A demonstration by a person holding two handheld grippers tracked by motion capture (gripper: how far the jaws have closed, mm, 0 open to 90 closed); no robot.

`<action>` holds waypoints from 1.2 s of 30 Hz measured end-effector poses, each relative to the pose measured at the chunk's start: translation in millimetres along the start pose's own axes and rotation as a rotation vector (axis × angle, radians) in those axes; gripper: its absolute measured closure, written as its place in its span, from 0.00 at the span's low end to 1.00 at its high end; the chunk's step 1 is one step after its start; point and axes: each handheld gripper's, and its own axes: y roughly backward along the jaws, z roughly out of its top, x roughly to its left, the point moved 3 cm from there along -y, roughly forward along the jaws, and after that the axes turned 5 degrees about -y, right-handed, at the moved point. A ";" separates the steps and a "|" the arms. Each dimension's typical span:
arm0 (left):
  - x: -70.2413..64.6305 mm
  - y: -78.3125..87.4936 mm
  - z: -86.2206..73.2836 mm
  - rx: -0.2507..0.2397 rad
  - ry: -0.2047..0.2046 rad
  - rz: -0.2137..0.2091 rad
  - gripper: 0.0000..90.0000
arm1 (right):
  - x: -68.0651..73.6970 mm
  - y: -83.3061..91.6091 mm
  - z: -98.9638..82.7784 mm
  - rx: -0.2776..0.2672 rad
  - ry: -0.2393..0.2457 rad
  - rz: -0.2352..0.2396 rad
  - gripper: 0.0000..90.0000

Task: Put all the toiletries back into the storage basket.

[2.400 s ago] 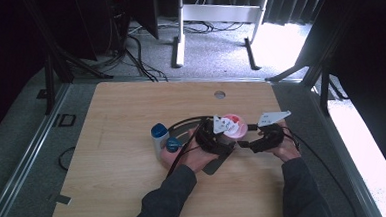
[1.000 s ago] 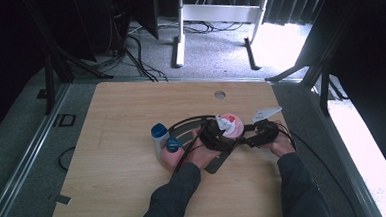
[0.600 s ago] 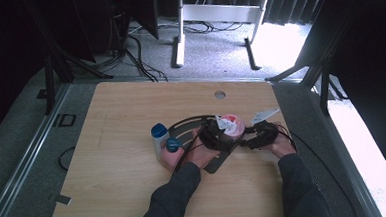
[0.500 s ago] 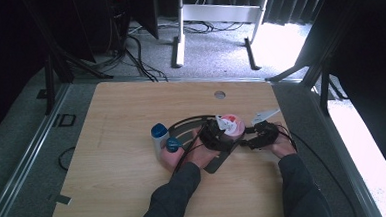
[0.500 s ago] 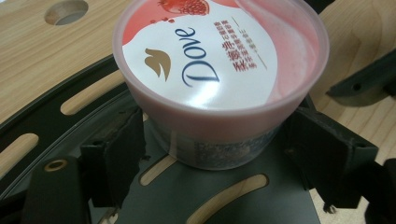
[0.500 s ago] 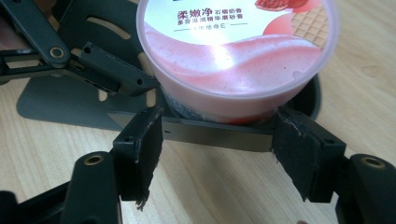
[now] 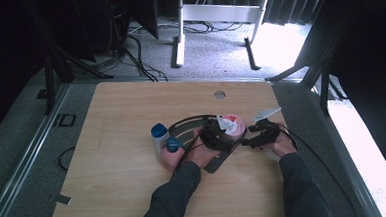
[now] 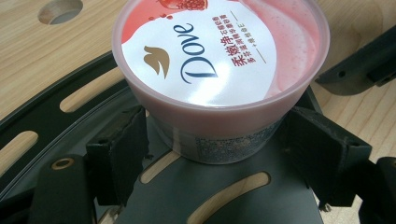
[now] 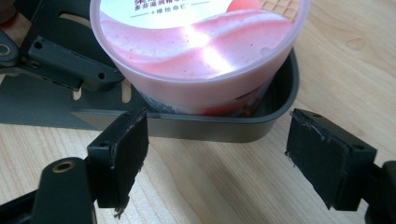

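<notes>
- Person's forearms coming in from bottom edge, both hands w/ grippers meeting right of centre on the wooden table (image 7: 131, 111).
- Left gripper (image 7: 216, 135) sitting against the pink tub (image 7: 233, 125); jaws have just been closing.
- Right gripper (image 7: 256, 133) lying just right of tub; jaws have just been opening.
- Tub sitting on a dark slotted tray (image 7: 218, 159).
- Blue-capped bottle (image 7: 159, 137) standing left of tray, beside a blue-topped pink jar (image 7: 171, 152).
</notes>
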 end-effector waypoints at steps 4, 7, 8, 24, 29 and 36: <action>-0.5 0.6 -0.2 0.003 -0.004 0.001 0.26 | -0.8 -3.8 -2.9 0.015 -0.012 0.014 0.25; -0.9 0.6 0.0 0.004 -0.005 0.004 0.26 | -0.5 -4.0 -4.6 0.014 -0.011 0.018 0.25; -0.9 0.6 0.0 0.004 -0.005 0.005 0.26 | -0.3 -4.4 -5.5 0.005 -0.015 0.017 0.24; -19.1 27.4 -2.7 -0.031 -0.007 -0.005 0.42 | 12.5 -1.5 -22.3 -0.006 -0.018 0.024 0.32; -23.2 37.1 -4.8 -0.047 -0.003 -0.033 0.47 | 19.6 0.0 -26.7 -0.012 -0.020 0.029 0.35; -24.5 52.5 -12.5 -0.081 -0.001 -0.065 0.53 | 38.5 6.2 -34.5 -0.027 -0.011 -0.016 0.38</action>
